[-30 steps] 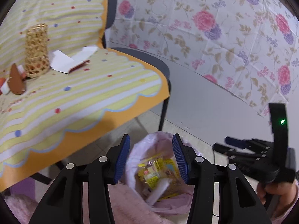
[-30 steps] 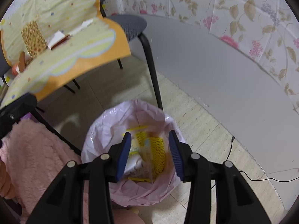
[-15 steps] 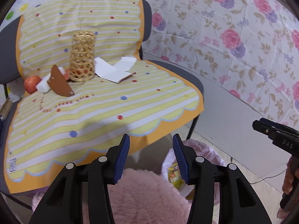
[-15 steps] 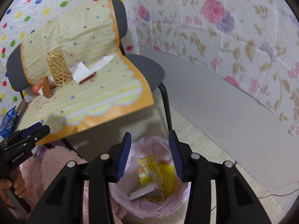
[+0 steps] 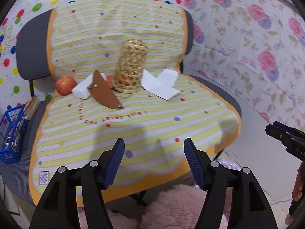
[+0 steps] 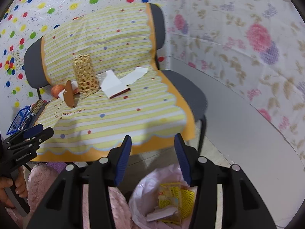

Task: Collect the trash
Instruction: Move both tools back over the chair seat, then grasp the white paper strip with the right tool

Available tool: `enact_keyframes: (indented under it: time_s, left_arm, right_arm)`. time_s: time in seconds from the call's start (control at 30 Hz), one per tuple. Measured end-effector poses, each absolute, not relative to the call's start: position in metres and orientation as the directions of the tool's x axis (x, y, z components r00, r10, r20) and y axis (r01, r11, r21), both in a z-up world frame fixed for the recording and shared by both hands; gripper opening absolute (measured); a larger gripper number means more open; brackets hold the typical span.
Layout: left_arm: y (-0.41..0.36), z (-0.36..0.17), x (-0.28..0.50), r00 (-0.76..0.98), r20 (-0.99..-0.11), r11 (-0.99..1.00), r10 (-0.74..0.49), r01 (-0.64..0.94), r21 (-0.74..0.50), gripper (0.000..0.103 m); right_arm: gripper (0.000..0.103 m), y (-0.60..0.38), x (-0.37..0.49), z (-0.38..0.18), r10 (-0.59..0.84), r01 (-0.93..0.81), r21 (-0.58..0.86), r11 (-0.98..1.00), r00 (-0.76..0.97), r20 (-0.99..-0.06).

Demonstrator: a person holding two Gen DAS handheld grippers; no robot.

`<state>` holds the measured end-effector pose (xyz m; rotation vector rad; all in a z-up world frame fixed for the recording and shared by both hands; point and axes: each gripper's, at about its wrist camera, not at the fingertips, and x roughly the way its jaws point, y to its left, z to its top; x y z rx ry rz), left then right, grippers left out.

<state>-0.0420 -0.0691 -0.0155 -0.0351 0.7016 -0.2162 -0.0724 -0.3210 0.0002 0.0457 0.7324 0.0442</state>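
Observation:
A pink-lined trash bin (image 6: 152, 200) stands on the floor and holds yellow wrappers (image 6: 171, 196); only its rim (image 5: 227, 164) shows in the left wrist view. My right gripper (image 6: 152, 160) is open and empty above the bin. My left gripper (image 5: 153, 162) is open and empty over the front of the yellow striped cloth (image 5: 133, 126) on the chair. On the cloth lie white folded paper (image 5: 160, 85), a white block (image 5: 85, 87) and a brown leather sheath (image 5: 103, 91). The paper (image 6: 114, 84) also shows in the right wrist view.
A woven bamboo holder (image 5: 131, 66) stands on the cloth beside a red apple (image 5: 64, 85). A blue basket (image 5: 10, 133) sits at the left. A pink fluffy cushion (image 5: 171, 208) lies below the grippers. The grey chair (image 6: 190, 93) backs onto papered walls.
Both grippers have lifted and tilted up from the bin toward the chair. The bin has dropped to the bottom of both views. Both stay open.

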Motion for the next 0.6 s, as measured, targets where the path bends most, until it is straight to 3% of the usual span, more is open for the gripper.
enact_keyframes:
  time_s: [0.5, 0.6]
  left_arm:
    - [-0.021, -0.025, 0.024, 0.744, -0.665, 0.997, -0.066, 0.033, -0.062, 0.075]
    - [-0.017, -0.03, 0.041, 0.737, -0.674, 0.998, -0.051, 0.019, -0.055, 0.075]
  right_arm:
    - [0.052, -0.281, 0.048, -0.028, 0.184, -0.115, 0.145, 0.983, 0.688, -0.702]
    - [0.048, -0.275, 0.081, -0.036, 0.197, -0.116, 0.162, 0.98, 0.673, -0.713]
